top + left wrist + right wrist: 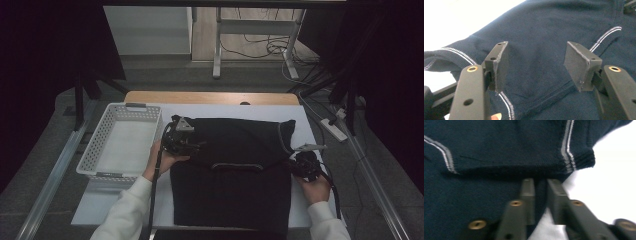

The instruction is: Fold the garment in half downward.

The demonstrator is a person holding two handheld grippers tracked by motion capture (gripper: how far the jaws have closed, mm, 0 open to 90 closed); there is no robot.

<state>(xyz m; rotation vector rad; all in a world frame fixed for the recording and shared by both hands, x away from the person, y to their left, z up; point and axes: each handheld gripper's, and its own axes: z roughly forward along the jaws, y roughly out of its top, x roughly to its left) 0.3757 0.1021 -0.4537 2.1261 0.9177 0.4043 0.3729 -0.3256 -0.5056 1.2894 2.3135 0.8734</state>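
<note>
Sweater (232, 165): soft, limp knit; I'd grip the edges. Left gripper (536, 67) jaws apart above it; right gripper (540, 195) pinching its edge.

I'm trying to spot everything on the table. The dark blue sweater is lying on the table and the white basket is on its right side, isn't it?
Not quite. The dark blue sweater does lie on the table, but the white basket sits on its left side, next to the left gripper. The high view shows it.
</note>
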